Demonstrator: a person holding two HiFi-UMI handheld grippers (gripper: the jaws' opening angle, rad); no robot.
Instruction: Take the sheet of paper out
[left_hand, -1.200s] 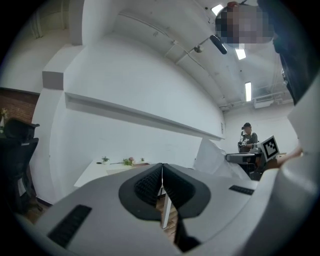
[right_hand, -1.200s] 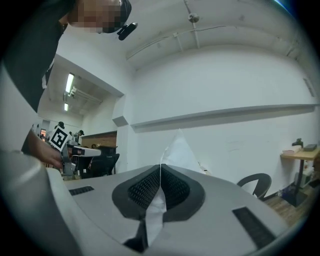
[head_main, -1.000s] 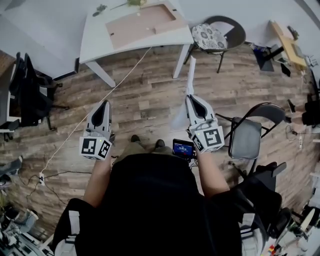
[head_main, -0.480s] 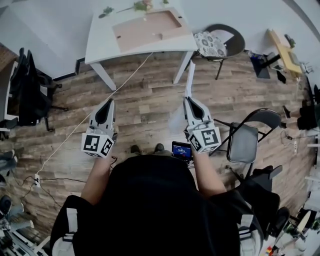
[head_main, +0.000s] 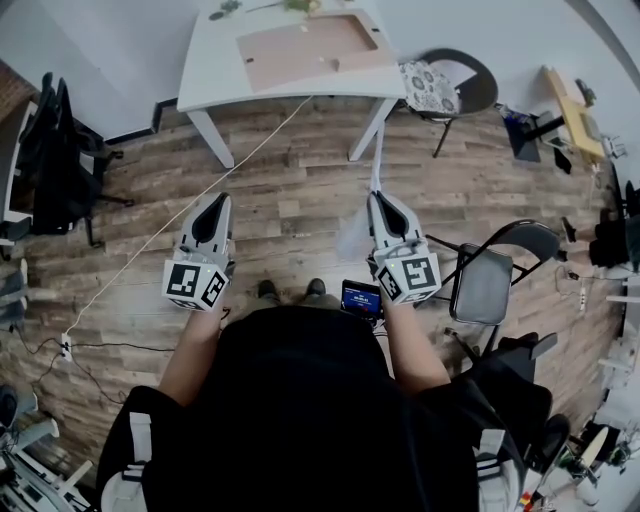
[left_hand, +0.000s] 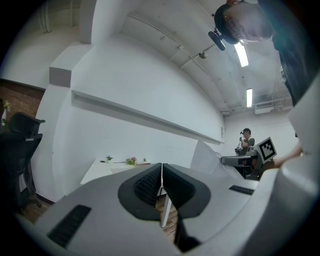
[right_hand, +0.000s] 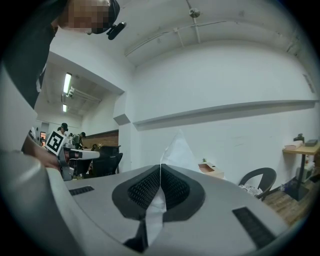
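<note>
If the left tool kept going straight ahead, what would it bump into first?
The left tool would probably meet the white table first; the way until then looks free, though depth is hard to judge.

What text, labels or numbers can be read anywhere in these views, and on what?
No text is readable in any view.
Small screen at the person's waist: lit display, print too small to read.
Marker cubes: black-and-white square patterns only, no letters.

Sheet of paper (right_hand: 178, 150) partly hidden inside the right tool (right_hand: 160, 167); white table (head_main: 200, 85) cropped by the head view's top edge.
</note>
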